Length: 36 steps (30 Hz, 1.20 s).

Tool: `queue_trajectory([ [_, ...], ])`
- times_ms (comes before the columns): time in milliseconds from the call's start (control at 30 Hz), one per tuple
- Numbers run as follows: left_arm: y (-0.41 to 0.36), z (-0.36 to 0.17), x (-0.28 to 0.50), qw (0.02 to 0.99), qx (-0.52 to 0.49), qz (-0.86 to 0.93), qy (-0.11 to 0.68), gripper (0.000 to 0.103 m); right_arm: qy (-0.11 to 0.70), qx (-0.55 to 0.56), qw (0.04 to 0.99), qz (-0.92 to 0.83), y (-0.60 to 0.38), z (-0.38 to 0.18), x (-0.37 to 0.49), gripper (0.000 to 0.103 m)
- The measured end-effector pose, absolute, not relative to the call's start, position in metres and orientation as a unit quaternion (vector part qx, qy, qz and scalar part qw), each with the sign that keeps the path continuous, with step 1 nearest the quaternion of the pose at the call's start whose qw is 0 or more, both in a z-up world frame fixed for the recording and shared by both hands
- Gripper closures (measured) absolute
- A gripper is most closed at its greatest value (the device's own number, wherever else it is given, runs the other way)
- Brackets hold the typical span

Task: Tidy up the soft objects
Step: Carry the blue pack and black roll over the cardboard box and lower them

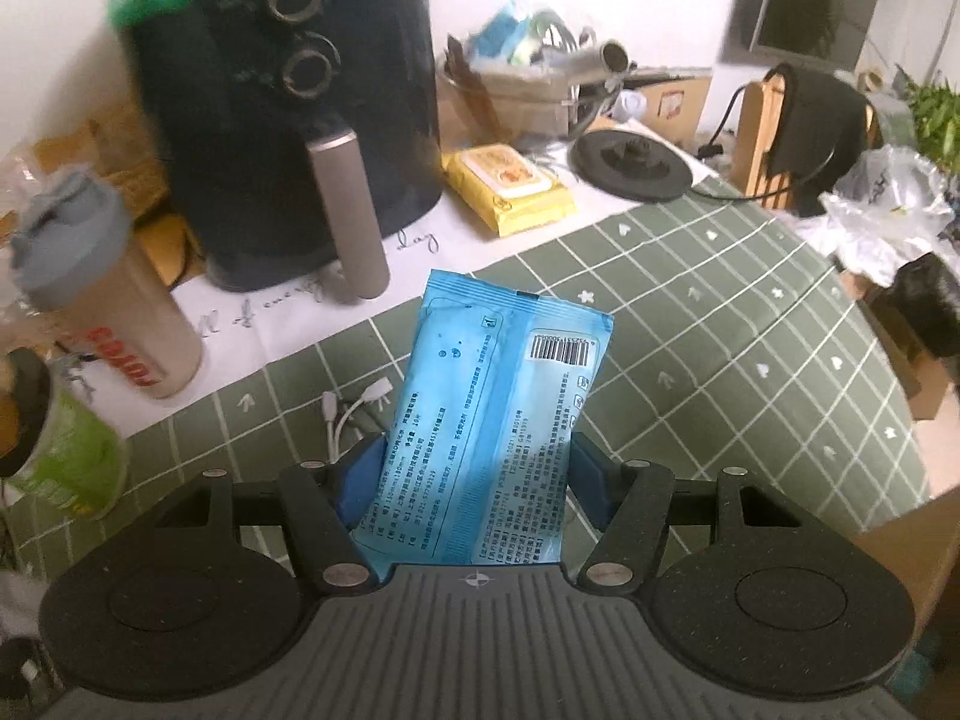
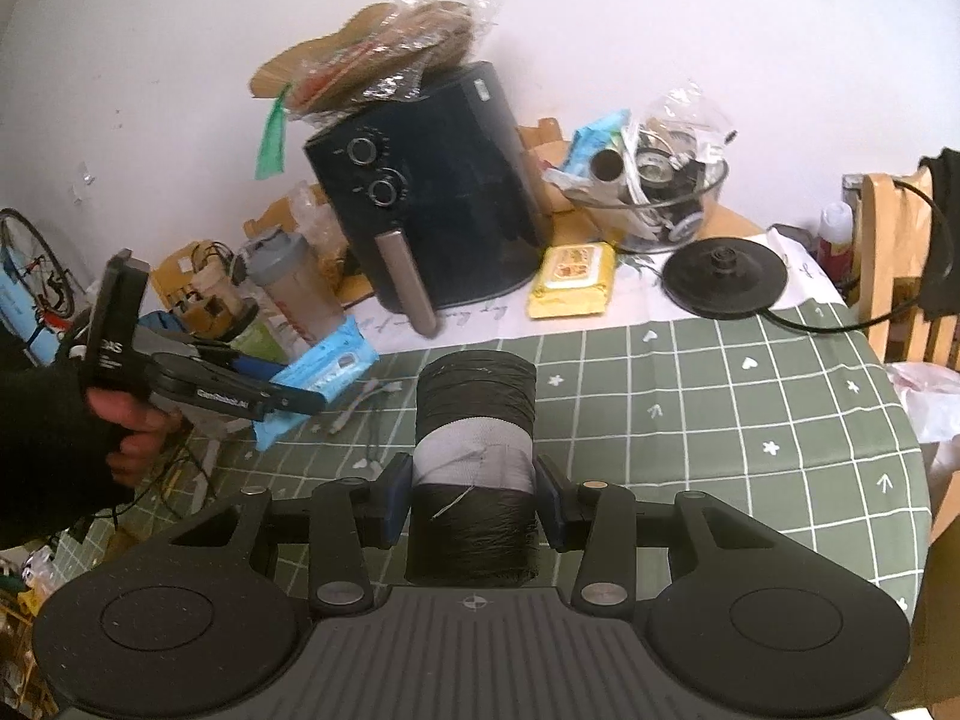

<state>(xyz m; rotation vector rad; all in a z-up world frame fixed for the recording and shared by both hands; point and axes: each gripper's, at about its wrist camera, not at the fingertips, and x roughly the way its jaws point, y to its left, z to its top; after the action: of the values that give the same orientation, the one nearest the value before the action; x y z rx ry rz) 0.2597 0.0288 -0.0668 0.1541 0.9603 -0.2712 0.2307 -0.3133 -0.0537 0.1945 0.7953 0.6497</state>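
Note:
My left gripper (image 1: 474,474) is shut on a blue wet-wipes pack (image 1: 492,402), held above the green checked tablecloth (image 1: 720,360) with its back label and barcode facing up. The same pack (image 2: 324,372) and left gripper (image 2: 282,399) show at the left of the right wrist view. My right gripper (image 2: 474,492) is shut on a black roll with a grey band (image 2: 474,456), held above the cloth. A yellow wet-wipes pack (image 1: 510,186) lies at the back beside the air fryer; it also shows in the right wrist view (image 2: 573,279).
A black air fryer (image 2: 432,210) stands at the back with a bagged item on top. A shaker bottle (image 1: 102,288), a green cup (image 1: 66,456), white cable ends (image 1: 354,408), a black kettle base (image 2: 726,276), a cluttered glass bowl (image 2: 660,198) and a wooden chair (image 2: 900,264) surround it.

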Motion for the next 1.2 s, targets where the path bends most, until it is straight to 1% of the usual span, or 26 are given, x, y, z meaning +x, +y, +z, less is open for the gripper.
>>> queue_trajectory([
  [300, 0.047, -0.023, 0.210, 0.889, 0.044, -0.107, 0.444, 0.039, 0.366, 0.087, 0.869, 0.322, -0.308, -0.034, 0.212, 0.057],
  [567, 0.043, 0.005, 0.171, 0.891, 0.019, -0.086, 0.446, 0.039, 0.360, 0.083, 0.866, 0.337, -0.299, -0.023, 0.191, 0.057],
  [900, 0.035, 0.016, 0.121, 0.887, -0.018, -0.065, 0.457, 0.039, 0.351, 0.078, 0.862, 0.358, -0.289, -0.010, 0.163, 0.057],
  [1200, 0.032, 0.014, 0.089, 0.878, -0.055, -0.051, 0.473, 0.039, 0.352, 0.077, 0.858, 0.367, -0.285, -0.007, 0.140, 0.057],
])
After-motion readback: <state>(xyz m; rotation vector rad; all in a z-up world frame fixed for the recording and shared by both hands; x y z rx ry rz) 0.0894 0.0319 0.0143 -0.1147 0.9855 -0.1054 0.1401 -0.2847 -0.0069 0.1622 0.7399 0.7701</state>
